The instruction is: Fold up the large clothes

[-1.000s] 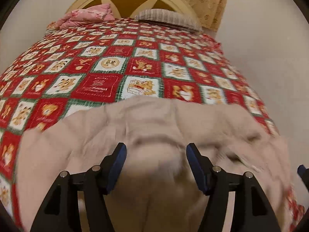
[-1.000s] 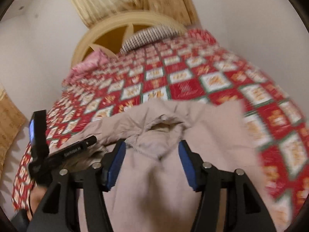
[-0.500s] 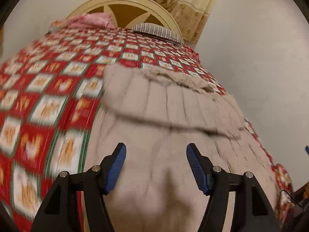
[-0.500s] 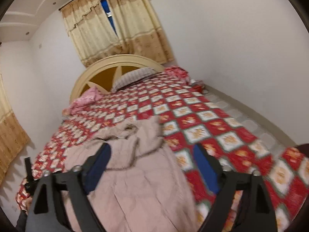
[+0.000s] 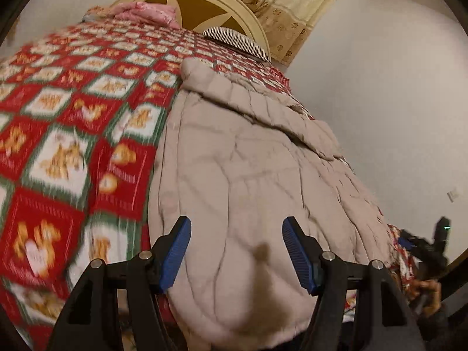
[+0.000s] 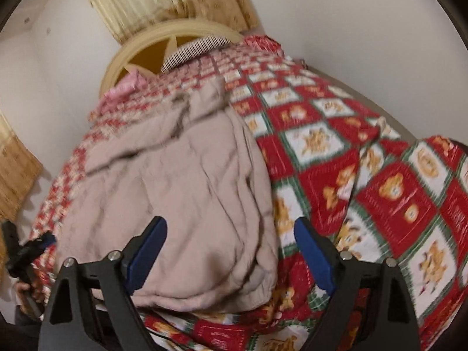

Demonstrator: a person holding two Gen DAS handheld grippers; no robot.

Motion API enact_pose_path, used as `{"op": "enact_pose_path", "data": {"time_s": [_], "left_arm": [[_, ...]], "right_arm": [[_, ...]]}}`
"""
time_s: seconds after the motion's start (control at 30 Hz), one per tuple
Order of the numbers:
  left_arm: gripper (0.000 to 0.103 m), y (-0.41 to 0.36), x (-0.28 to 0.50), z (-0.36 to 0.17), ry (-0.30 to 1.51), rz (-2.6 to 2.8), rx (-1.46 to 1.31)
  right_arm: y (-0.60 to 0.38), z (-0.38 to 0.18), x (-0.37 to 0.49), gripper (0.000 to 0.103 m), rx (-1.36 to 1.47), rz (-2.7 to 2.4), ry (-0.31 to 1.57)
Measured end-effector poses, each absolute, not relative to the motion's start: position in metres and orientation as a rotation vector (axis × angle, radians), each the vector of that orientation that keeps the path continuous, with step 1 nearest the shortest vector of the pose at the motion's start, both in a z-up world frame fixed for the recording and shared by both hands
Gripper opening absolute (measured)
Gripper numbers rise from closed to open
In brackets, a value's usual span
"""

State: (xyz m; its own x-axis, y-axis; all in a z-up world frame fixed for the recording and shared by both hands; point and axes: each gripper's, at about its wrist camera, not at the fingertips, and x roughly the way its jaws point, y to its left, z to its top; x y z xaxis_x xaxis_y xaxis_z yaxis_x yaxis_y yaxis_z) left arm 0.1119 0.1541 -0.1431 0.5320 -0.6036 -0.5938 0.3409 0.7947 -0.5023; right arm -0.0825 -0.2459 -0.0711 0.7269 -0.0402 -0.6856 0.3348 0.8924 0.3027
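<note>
The left gripper (image 5: 236,253) hangs with jaws parted and empty over the near hem of the puffy beige quilted coat (image 5: 251,175), which stretches ahead across the red-and-white checked bedspread (image 5: 61,134). The right gripper (image 6: 230,256) gapes wide, holding nothing; the coat (image 6: 181,193) lies under and beyond its left finger.

1. A bedspread (image 5: 67,152) in red, white and green squares with bear pictures covers the bed – it reaches the foot end in both views.
2. A cream arched headboard (image 5: 201,3) with brown panels stands at the far end.
3. A striped pillow (image 5: 237,42) lies just before the headboard, on the curtain's side.
4. A crumpled pink cloth (image 5: 146,14) lies at the other head corner.
5. Yellowish patterned curtains (image 6: 163,3) hang behind the headboard – white walls (image 5: 380,87) on either side.
</note>
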Motion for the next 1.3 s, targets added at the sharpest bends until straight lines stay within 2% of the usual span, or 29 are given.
{"op": "enact_pose_path", "data": {"time_s": [0.17,0.3,0.37,0.43,0.5,0.6,0.63,0.73,0.93,1.0,1.07,1.13,1.17,1.23,1.3], "left_arm": [[0.065,0.164,0.104,-0.156,0.839,-0.604,-0.402],[0.065,0.166,0.106,-0.163,0.850,-0.630,-0.426],[0.065,0.170,0.103,-0.164,0.853,-0.649,-0.435],[0.065,0.174,0.099,-0.164,0.856,-0.666,-0.435],[0.065,0.183,0.092,-0.163,0.850,-0.678,-0.433],[0.066,0.194,0.084,-0.166,0.858,-0.657,-0.421],[0.066,0.196,0.083,-0.170,0.871,-0.649,-0.420],[0.066,0.201,0.080,-0.179,0.891,-0.675,-0.487],[0.066,0.193,0.083,-0.188,0.898,-0.737,-0.576],[0.066,0.194,0.081,-0.188,0.880,-0.738,-0.584],[0.066,0.194,0.080,-0.189,0.875,-0.746,-0.591],[0.042,0.191,0.081,-0.190,0.900,-0.771,-0.600],[0.028,0.188,0.082,-0.192,0.926,-0.777,-0.602],[0.025,0.186,0.083,-0.192,0.932,-0.769,-0.595],[0.017,0.187,0.079,-0.182,0.891,-0.783,-0.577]], "right_arm": [[-0.235,-0.103,-0.075,0.088,0.399,-0.212,0.786],[-0.212,-0.113,-0.059,0.084,0.237,-0.231,0.865],[-0.205,-0.113,-0.057,0.071,0.190,-0.216,0.877],[-0.205,-0.113,-0.059,0.047,0.199,-0.194,0.886],[-0.205,-0.110,-0.062,0.038,0.196,-0.179,0.888],[-0.213,-0.110,-0.066,0.038,0.237,-0.165,0.882],[-0.216,-0.112,-0.066,0.041,0.271,-0.162,0.877],[-0.219,-0.118,-0.068,0.057,0.320,-0.167,0.871],[-0.210,-0.120,-0.062,0.075,0.283,-0.138,0.885],[-0.207,-0.121,-0.059,0.073,0.260,-0.140,0.894],[-0.205,-0.121,-0.058,0.060,0.245,-0.145,0.904],[-0.206,-0.121,-0.059,0.034,0.258,-0.122,0.899],[-0.208,-0.120,-0.060,0.031,0.279,-0.112,0.892],[-0.214,-0.118,-0.062,0.023,0.332,-0.101,0.880],[-0.221,-0.115,-0.066,0.019,0.421,-0.072,0.856]]}}
